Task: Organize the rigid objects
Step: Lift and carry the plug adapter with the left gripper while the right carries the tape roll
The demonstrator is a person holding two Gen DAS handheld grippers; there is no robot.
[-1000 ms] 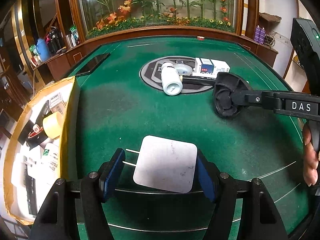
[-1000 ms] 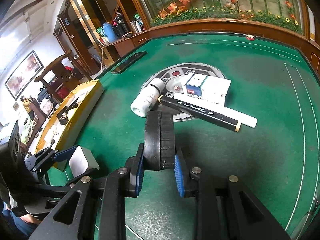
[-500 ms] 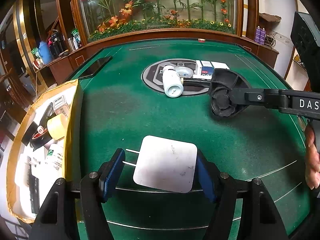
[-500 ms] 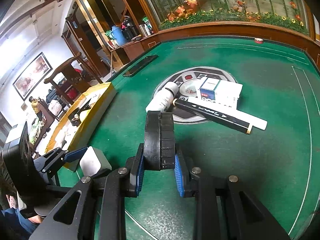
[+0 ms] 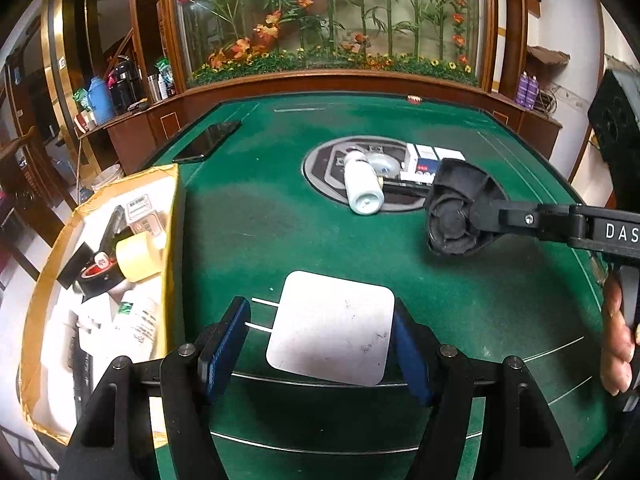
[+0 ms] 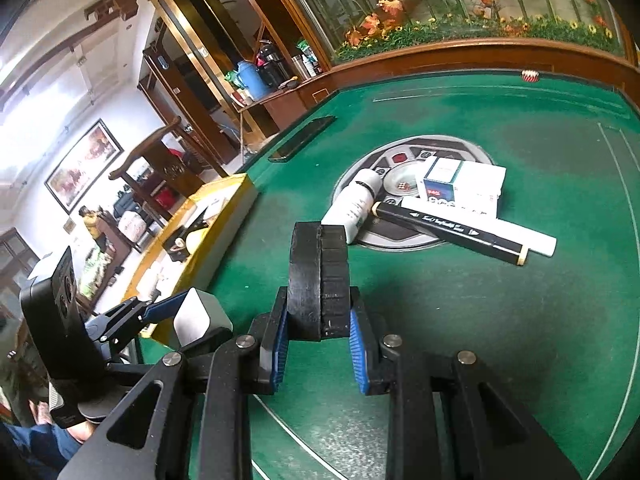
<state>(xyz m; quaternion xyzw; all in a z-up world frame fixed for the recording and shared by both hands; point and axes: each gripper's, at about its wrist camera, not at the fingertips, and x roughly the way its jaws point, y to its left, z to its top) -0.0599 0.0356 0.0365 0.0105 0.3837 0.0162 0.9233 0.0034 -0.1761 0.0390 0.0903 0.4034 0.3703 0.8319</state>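
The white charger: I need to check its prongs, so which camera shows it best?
The left wrist view: the charger faces the camera between the jaws, both prongs visible. The right wrist view shows only one corner.

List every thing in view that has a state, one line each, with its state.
Left claw: shut on the white charger, prongs pointing left.
Right claw: shut on the black wheel, held on edge.
White bottle: lying on its side, capped.
Black marker: lying flat, capped.
Small box: closed.
Yellow tray: open, already holding tape rolls.
Phone: screen dark.
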